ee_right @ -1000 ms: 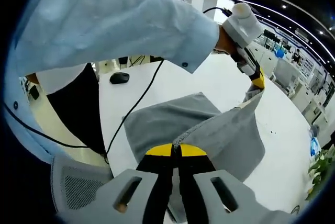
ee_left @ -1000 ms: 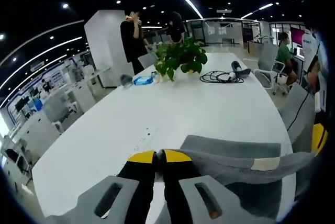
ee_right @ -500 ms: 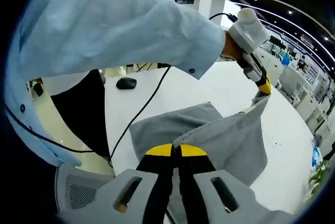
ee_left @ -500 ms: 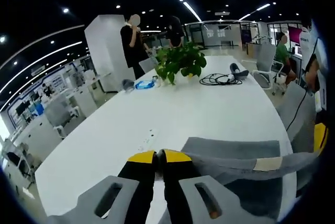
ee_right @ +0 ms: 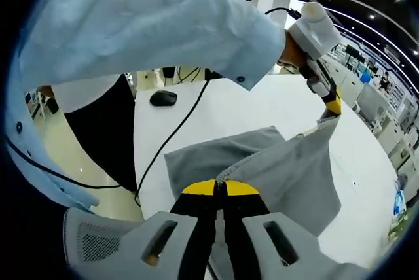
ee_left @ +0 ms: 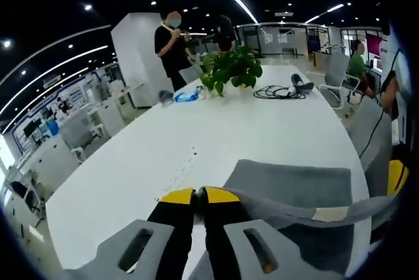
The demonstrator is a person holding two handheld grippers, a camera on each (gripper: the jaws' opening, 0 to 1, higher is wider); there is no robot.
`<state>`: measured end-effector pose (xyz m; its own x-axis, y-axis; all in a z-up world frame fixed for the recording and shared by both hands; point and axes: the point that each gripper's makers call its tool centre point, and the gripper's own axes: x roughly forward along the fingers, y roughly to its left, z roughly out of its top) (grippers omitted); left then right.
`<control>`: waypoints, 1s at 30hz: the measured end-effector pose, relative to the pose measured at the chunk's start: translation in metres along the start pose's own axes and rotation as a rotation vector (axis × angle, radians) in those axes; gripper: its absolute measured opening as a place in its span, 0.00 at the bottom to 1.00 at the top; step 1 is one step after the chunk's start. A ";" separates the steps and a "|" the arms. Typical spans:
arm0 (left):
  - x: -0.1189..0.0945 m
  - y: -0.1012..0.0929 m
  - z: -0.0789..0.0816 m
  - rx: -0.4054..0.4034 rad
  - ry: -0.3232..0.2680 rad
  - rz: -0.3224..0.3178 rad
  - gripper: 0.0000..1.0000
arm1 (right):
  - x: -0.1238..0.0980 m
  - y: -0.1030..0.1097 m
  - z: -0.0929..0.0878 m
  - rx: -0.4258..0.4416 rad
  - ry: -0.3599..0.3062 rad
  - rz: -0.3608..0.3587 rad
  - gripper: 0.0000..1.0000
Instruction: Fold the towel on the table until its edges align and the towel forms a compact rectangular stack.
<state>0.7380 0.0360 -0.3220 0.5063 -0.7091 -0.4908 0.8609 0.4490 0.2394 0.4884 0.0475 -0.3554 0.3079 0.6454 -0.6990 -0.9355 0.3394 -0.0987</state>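
Folding step: 2 corners of the soft grey cloth towel [ee_right: 288, 175] are lifted above the white surface [ee_left: 216, 129]. Left hand-held gripper [ee_left: 198, 195] and right hand-held gripper [ee_right: 219, 188] are each closed on an edge; advance both level, keeping the span taut. Light-blue sleeve [ee_right: 144, 25] reaches forward.

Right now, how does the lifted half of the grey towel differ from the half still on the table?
The lifted half hangs off the surface, stretched between the left claw and the right claw, while the lower half lies flat on the white table. The lifted half's top edge is taut; the lower half looks slack and smooth. Both are the same plain grey cloth.
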 end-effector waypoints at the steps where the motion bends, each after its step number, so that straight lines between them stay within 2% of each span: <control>1: 0.001 0.000 -0.005 0.002 0.006 -0.002 0.05 | 0.002 0.001 0.000 -0.001 0.001 0.003 0.01; 6: -0.003 -0.004 -0.019 0.004 0.019 -0.011 0.05 | 0.017 0.007 0.001 -0.006 0.007 0.030 0.01; 7: -0.005 0.002 -0.029 0.000 0.018 -0.010 0.05 | 0.022 0.009 0.003 -0.014 0.009 0.037 0.01; 13: -0.010 0.012 -0.047 -0.018 0.003 -0.015 0.05 | 0.044 0.018 0.008 -0.035 0.013 0.074 0.01; 15: -0.010 0.010 -0.051 -0.021 0.006 -0.018 0.05 | 0.049 0.021 0.007 -0.044 0.019 0.084 0.01; 20: -0.013 0.007 -0.069 -0.050 0.010 -0.012 0.05 | 0.067 0.029 0.004 -0.060 0.037 0.110 0.01; 21: -0.015 0.007 -0.078 -0.060 0.010 -0.012 0.04 | 0.071 0.031 0.004 -0.061 0.039 0.117 0.01; 24: -0.014 0.004 -0.085 -0.073 0.012 -0.011 0.04 | 0.078 0.036 0.002 -0.072 0.050 0.130 0.01; 27: -0.016 0.008 -0.100 -0.082 0.015 -0.011 0.04 | 0.088 0.040 0.000 -0.078 0.061 0.144 0.01; 30: -0.017 0.009 -0.104 -0.089 0.014 -0.008 0.04 | 0.093 0.042 -0.002 -0.081 0.068 0.152 0.01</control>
<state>0.7319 0.1085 -0.3993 0.4981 -0.7055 -0.5042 0.8566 0.4904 0.1601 0.4778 0.1207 -0.4259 0.1520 0.6363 -0.7563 -0.9821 0.1836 -0.0429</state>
